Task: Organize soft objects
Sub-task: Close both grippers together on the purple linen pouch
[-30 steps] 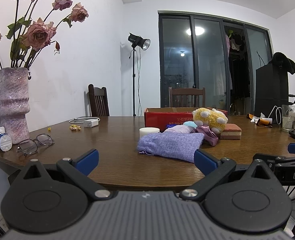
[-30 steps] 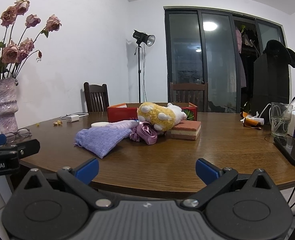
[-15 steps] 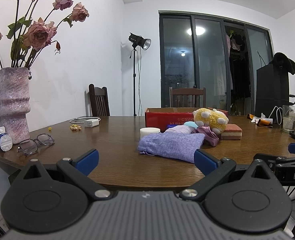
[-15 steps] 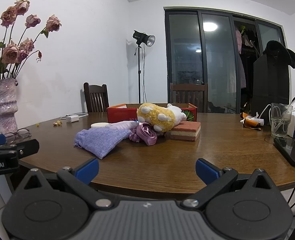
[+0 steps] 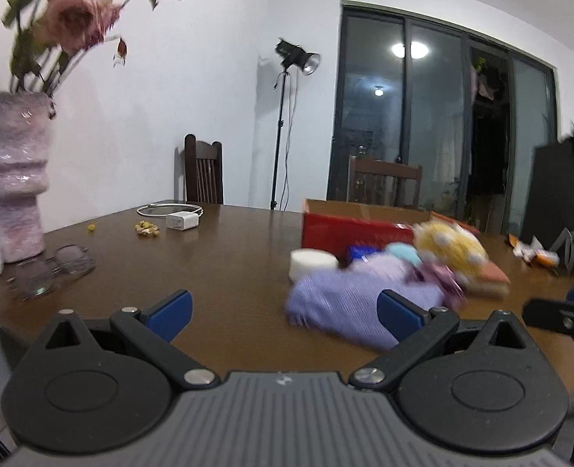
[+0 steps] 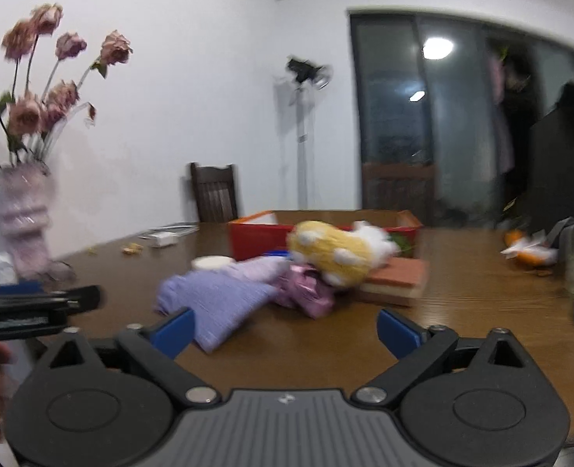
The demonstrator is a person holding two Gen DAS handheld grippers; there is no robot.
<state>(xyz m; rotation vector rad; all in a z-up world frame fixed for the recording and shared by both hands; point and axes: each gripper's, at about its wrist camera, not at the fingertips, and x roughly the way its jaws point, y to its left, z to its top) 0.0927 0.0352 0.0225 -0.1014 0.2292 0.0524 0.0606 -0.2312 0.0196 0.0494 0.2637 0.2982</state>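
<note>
While both grippers gape empty, right gripper (image 6: 285, 330) closing | left gripper (image 5: 285, 313) | one plush toy (image 6: 337, 251)

The room was evenly lit; a ceiling lamp (image 5: 410, 50) glared as a reflection in the dark glass door (image 5: 430, 116). Motion blur smeared both views, worst left of the door at the flowers (image 5: 72, 19). Fisheye bending curved the door's frame, and corners were black.

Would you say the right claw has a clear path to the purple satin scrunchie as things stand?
Probably yes. The right claw, empty and closing slightly, faces the scrunchie across bare table. The lilac pouch lies left of it and the yellow plush leans over its back.
</note>
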